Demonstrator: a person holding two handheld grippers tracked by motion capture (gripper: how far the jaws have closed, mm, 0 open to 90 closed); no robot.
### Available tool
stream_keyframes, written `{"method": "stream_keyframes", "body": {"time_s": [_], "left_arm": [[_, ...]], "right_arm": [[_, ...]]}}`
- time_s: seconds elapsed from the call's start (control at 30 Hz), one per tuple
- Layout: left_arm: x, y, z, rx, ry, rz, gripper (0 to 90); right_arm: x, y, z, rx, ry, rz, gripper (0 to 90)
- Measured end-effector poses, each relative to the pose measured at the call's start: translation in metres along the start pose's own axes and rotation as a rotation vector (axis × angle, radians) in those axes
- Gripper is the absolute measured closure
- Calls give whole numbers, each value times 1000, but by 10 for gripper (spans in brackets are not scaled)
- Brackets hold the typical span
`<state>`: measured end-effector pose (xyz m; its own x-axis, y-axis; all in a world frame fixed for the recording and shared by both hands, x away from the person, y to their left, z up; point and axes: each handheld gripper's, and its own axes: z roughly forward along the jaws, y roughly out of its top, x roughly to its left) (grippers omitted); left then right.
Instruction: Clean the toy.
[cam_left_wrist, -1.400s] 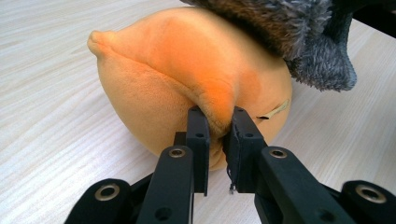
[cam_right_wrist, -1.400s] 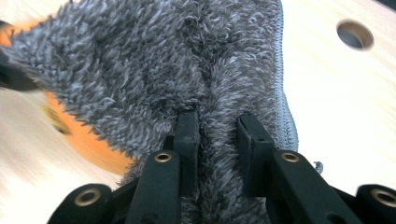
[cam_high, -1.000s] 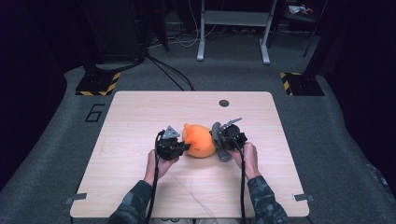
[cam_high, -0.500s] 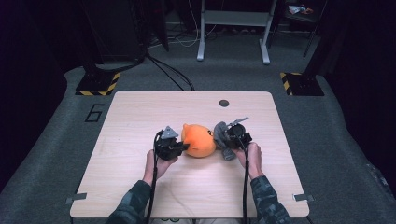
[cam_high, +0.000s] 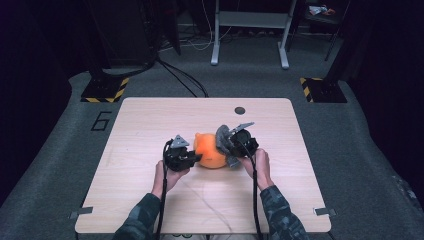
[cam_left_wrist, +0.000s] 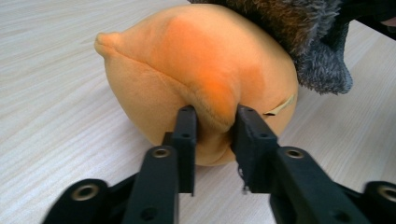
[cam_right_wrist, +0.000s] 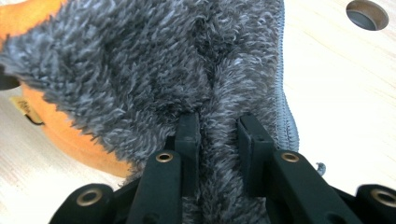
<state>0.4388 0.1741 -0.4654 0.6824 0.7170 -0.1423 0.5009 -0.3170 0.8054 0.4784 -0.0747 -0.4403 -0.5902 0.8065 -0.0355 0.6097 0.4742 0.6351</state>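
Pinching a fold of the orange plush cushion (cam_left_wrist: 196, 74), the left gripper (cam_left_wrist: 212, 123) has just been easing its jaws apart, the fold between them. That cushion lies near the middle of the wooden table (cam_high: 150, 125). On the right, the right gripper (cam_right_wrist: 218, 126) clamps the grey furry cover (cam_right_wrist: 154, 60) draped against the cushion.

**Colours & patterns, tabletop**

Orange plush (cam_left_wrist: 187, 79) betw left gripper (cam_left_wrist: 212, 135) jaws: plain peach-orange, deeper orange patch nr pinch; small tan tag (cam_left_wrist: 280, 106) at its side. Grey cover (cam_right_wrist: 154, 70) in right gripper (cam_right_wrist: 219, 140): shaggy, mottled dk/lt grey, ribbed grey edge. Both grippers black w/ brass-tone screw rings. Table (cam_high: 150, 120) under them: pale wood grain, dark round hole (cam_right_wrist: 367, 14) beyond right gripper. Sleeves (cam_high: 280, 220): dark camo. Floor beyond: grey; yellow-black hazard stripes (cam_high: 107, 90).
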Motion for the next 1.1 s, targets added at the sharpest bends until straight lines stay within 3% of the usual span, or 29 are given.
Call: {"method": "stream_keyframes", "body": {"time_s": [0.07,0.23,0.43,0.6,0.8,0.93,1.1], "left_arm": [[1,-1,-1,16,21,12,609],[2,-3,1,28,13,19,521],[-4,-3,12,48,39,87,492],[-8,-5,17,17,59,97,628],[-10,-4,18,-2,79,72,797],[-11,0,14,0,63,65,823],[-13,5,9,-12,30,39,834]], "right_arm": [[-1,1,1,7,-11,-1,725],[-5,3,3,9,-11,2,725],[-5,5,5,9,-21,7,724],[-7,4,5,-1,-22,13,724],[-9,1,1,-17,-14,39,723],[-10,-1,-8,-42,-21,49,724],[-4,2,-21,-84,-26,23,724]]}}
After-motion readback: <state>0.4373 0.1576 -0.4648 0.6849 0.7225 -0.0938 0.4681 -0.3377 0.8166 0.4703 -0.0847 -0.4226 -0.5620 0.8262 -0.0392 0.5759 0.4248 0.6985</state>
